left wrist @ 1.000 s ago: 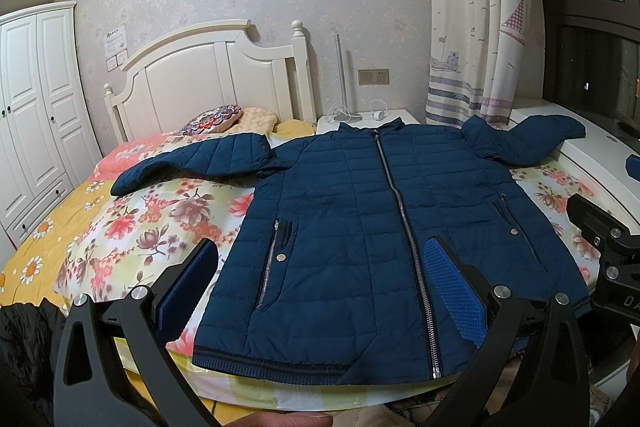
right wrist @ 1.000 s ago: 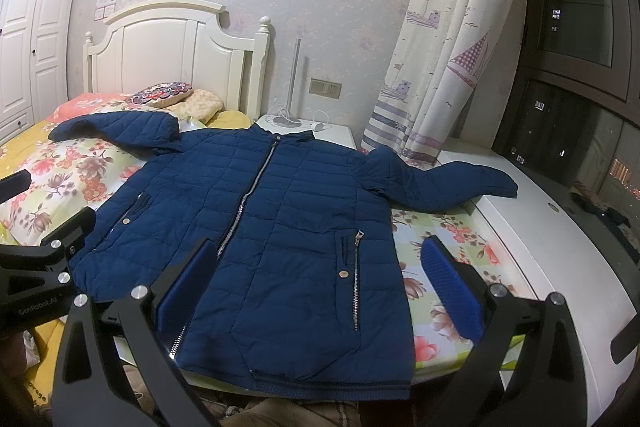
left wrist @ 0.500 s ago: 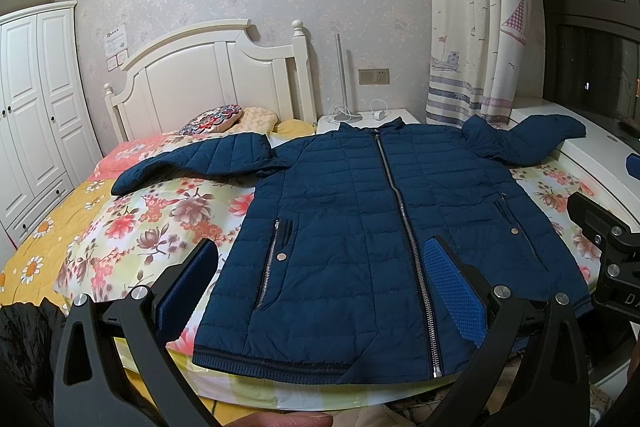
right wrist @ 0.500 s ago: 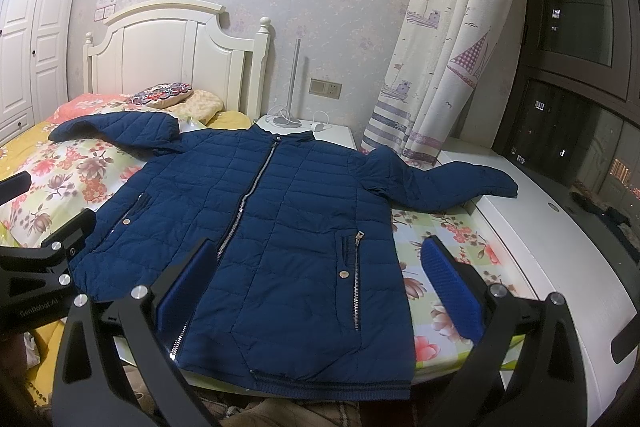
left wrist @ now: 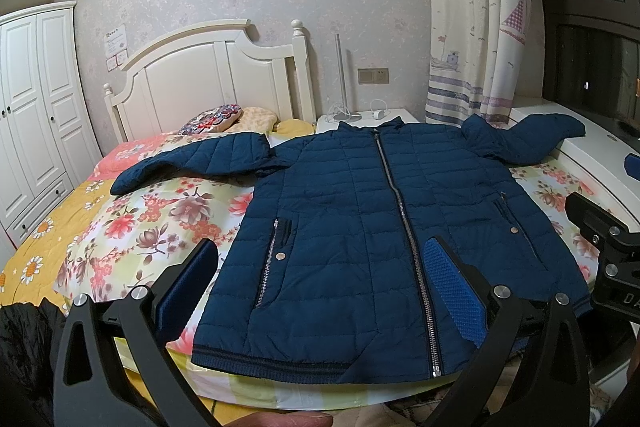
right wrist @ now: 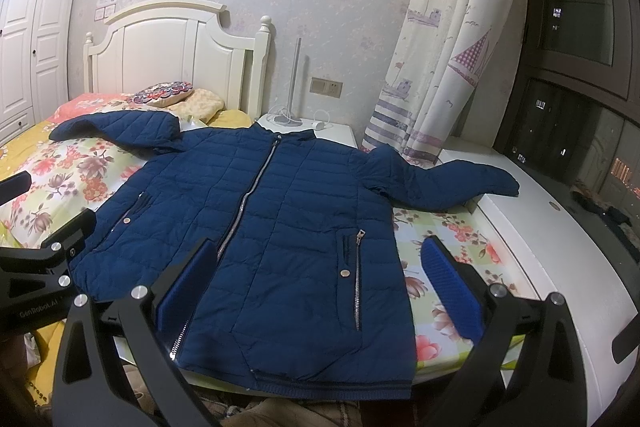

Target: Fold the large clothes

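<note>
Navy quilted jacket [left wrist: 372, 219] lies face up and zipped, spread flat across the floral bedspread [left wrist: 140, 223], hem toward the foot edge, collar toward the nightstand [right wrist: 320, 131]. One sleeve [left wrist: 192, 163] stretches out toward the pillows [left wrist: 224, 117] by the white headboard [left wrist: 208, 75]; the other sleeve [right wrist: 440, 183] reaches over the bed's far side onto a white ledge [right wrist: 560, 239] under the curtain [right wrist: 448, 39]. Silver zipper runs straight down the middle; a zipped pocket with a snap sits on each front panel.

Left gripper [left wrist: 320, 287] hovers level above the hem, pointing toward the headboard. Its tongs are spread wide and hold nothing: one blue pad sits over the bedspread just beside the jacket's edge, the other over the front panel near the zipper. A fingertip [left wrist: 288, 419] of the holding hand shows at the bottom edge of the left wrist view.

Right gripper [right wrist: 316, 287] is held the same way, level and low, beside the left one. Its tongs are also spread wide, empty: one pad over the jacket near the zipper, the other over bare bedspread just past the jacket's side seam.

White wardrobe [left wrist: 36, 115] stands along the wall past the bed. Dark window [right wrist: 576, 27] beyond the curtain.
</note>
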The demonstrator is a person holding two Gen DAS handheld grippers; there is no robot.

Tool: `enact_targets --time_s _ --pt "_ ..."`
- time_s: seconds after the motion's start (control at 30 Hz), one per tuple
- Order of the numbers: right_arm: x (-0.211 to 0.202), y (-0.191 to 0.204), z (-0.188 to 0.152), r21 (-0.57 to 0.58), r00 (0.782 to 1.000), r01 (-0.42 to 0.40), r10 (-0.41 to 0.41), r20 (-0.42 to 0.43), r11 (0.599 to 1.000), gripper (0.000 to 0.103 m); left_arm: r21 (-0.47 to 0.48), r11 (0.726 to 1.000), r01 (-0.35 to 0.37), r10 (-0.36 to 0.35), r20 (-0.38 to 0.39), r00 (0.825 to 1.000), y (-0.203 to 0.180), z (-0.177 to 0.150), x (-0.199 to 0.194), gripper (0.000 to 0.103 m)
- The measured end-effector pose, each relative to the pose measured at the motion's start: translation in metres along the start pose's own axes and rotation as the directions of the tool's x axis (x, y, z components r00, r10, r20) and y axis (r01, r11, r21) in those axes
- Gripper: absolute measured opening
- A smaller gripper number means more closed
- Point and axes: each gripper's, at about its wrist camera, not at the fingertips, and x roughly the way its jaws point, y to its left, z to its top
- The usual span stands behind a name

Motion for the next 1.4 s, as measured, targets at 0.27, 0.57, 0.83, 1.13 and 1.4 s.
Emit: enact_targets --time_s 0.27,0.57,0.83,1.13,1.4 --pt "0.015 0.0 -0.008 0.025 0.999 -0.035 0.035 -0.015 0.999 0.101 0.011 1.0 0.021 -0.021 -0.031 0.999 0.0 -0.007 0.02 0.099" --pt "0.166 -0.083 -0.021 0.264 0.948 -0.039 0.119 -0.295 0.964 0.101 0.028 0.989 0.146 -0.131 -0.31 0.942 -0.02 0.037 0.196 0.099" --pt "0.29 -0.212 -0.025 0.54 0.934 0.114 0.096 -0.345 0.834 0.101 -0.024 0.996 0.085 -0.087 -0.427 0.9 -0.01 0.061 0.333 0.099" --pt "0.401 -0.296 -0.005 0.609 0.933 0.238 -0.004 -0.36 0.757 0.101 -0.071 0.991 0.11 -0.13 -0.422 0.897 0.007 0.045 0.382 0.099" --pt "0.444 -0.321 0.006 0.624 0.935 0.277 -0.056 -0.349 0.731 0.055 -0.075 0.991 0.113 -0.135 -0.412 0.901 0.007 0.046 0.383 0.099"
